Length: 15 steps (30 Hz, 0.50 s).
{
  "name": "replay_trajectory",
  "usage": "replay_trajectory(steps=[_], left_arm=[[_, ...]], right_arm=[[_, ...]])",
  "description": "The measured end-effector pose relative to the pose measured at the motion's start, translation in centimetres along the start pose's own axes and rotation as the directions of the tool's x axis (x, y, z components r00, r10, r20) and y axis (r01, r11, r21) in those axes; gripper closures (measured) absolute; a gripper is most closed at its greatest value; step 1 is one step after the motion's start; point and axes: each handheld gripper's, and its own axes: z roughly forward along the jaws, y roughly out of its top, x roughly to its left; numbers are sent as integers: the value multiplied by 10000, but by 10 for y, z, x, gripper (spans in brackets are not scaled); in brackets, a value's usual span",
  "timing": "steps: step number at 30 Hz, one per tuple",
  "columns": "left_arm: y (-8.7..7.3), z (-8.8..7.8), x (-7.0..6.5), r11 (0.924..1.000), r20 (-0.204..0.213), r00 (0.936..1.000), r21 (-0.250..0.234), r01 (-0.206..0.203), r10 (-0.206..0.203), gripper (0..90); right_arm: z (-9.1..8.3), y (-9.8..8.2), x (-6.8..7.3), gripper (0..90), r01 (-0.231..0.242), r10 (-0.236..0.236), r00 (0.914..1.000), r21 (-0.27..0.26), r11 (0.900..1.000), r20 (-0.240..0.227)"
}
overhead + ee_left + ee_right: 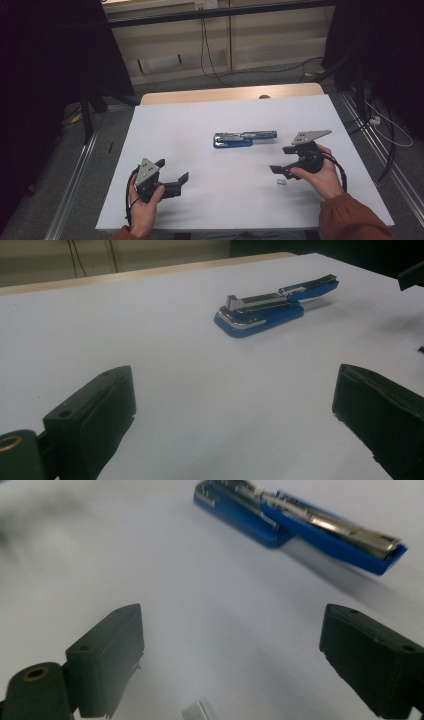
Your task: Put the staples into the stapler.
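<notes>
Stapler point(245, 138) lies opened out mid-worktop point(200, 120), between both grippers. Left gripper point(174, 171) and right gripper point(283, 159): fingers spread, nothing held. Small silver piece point(281, 182), possibly a staple strip, could be knocked away by the right gripper hovering just above

Black left gripper point(172, 175) at seven o'clock, grey three-cornered plate on top; rust-orange sleeve point(350, 220) at five o'clock.

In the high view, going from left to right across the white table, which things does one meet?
Left gripper, open → blue and silver stapler, opened flat → small silvery strip of staples → right gripper, open.
</notes>
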Motion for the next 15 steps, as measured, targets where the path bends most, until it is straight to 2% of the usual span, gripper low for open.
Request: replay_trajectory(steps=[2,5,10,13,15], left_arm=[[0,0,0,10000,-8,10000,41,-29,29,39],[-1,1,1,9997,-42,10000,241,21,-20,39],[-1,1,1,9999,-59,10000,151,62,-61,39],[-1,1,1,9998,-50,10000,205,40,-39,39],[-1,1,1,9998,-23,10000,191,38,-37,39]], right_arm=[[2,-2,2,118,201,-205,9996,191,9996,219],[6,-4,3,161,283,-285,9996,526,9982,41],[6,-5,3,242,522,-516,9986,784,9956,-94],[5,-6,2,272,727,-745,9971,1088,9914,129],[5,-7,2,340,735,-725,9973,1285,9890,-120]])
